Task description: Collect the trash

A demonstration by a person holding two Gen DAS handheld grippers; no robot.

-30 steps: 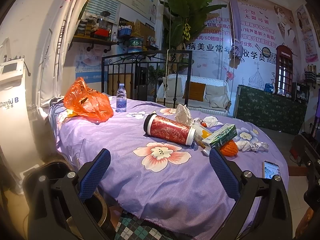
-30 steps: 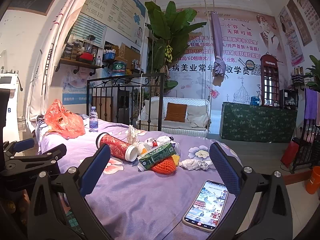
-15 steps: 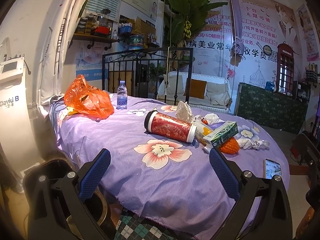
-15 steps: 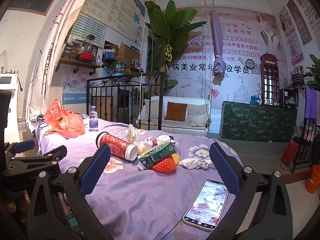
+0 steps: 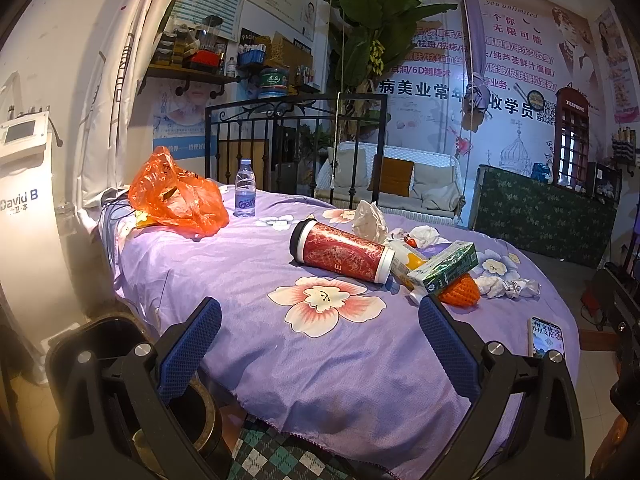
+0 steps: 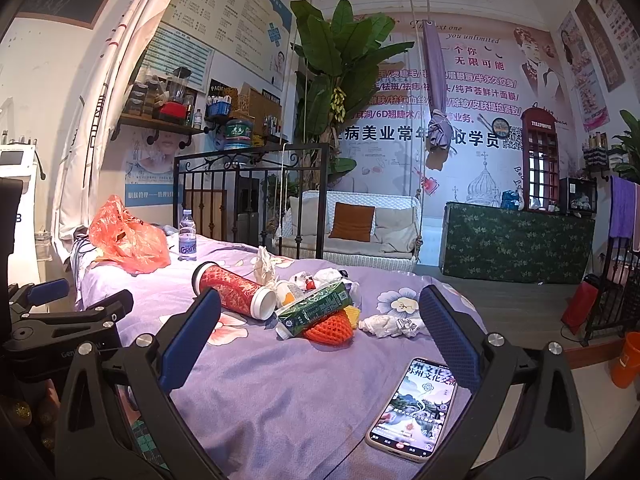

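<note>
Trash lies in a loose heap right of centre in the left wrist view, on a purple flowered bedspread: a red patterned canister on its side, a green carton leaning over an orange foam net, and crumpled tissues just to its right. Compared with a second ago, the heap sits slightly lower and nearer in the left wrist view, as that camera has edged closer to the bed; the right wrist view has barely changed, apart from the picture on the phone's screen.

Both tools hang released, with nothing between their blue pads: the left gripper along the lower edge over the near hem of the bedspread, the right gripper likewise, framing the heap.

An orange plastic bag and an upright water bottle stand at centre left, near a black iron bed frame. Behind are a banana plant, a white swing seat and a wall of Chinese advertising.

Only the left wrist view shows a dark bin at lower left beside the bed. Only the right wrist view shows the whole lit phone at lower right, and the left gripper's body at its left edge.
</note>
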